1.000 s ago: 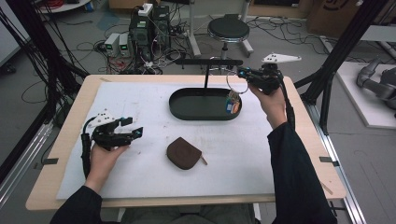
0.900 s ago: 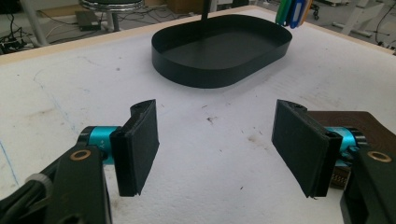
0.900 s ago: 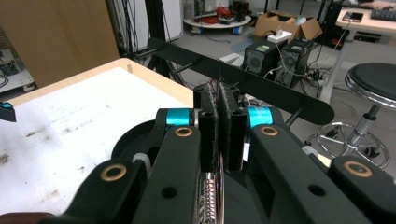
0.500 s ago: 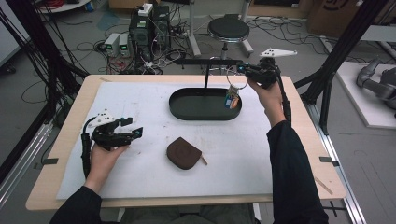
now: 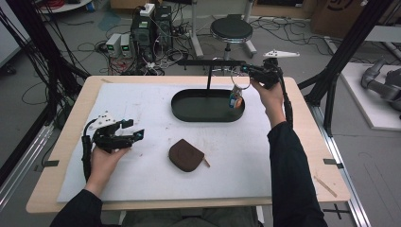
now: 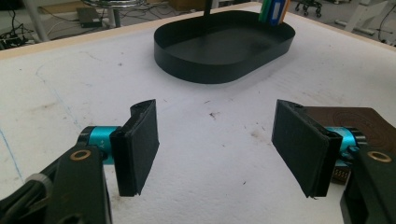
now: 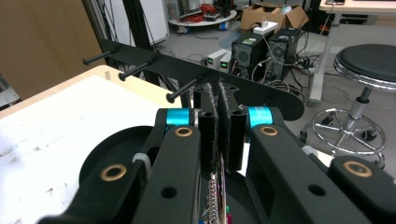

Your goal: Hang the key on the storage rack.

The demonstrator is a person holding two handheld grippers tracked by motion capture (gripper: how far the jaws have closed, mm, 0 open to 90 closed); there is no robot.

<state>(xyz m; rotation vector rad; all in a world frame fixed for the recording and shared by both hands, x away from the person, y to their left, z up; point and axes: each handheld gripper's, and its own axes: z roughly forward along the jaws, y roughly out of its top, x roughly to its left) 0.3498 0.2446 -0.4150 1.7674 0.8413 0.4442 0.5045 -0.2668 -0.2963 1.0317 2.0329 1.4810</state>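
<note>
My right gripper (image 5: 246,71) is raised over the right end of a black oval tray (image 5: 189,113) and is shut on a key bunch. Its metal ring (image 5: 239,80) and coloured tags (image 5: 235,100) hang below the jaws. In the right gripper view the pads (image 7: 208,119) are pressed together on the chain (image 7: 214,196), just short of a black rack (image 7: 154,63) with pegs (image 7: 184,88). My left gripper (image 5: 134,129) rests open on the white mat at the left, with nothing between its pads (image 6: 140,144). A brown pouch (image 5: 186,155) lies mid-table.
The rack bar (image 5: 208,62) stands on a post rising from the tray. In the left gripper view the tray wall (image 6: 219,70) is ahead and the pouch (image 6: 355,119) lies by the right jaw. A stool (image 5: 231,29) and cables sit beyond the table's far edge.
The right gripper has shifted a little toward the rack bar, carrying the key bunch. The left gripper has not moved.
</note>
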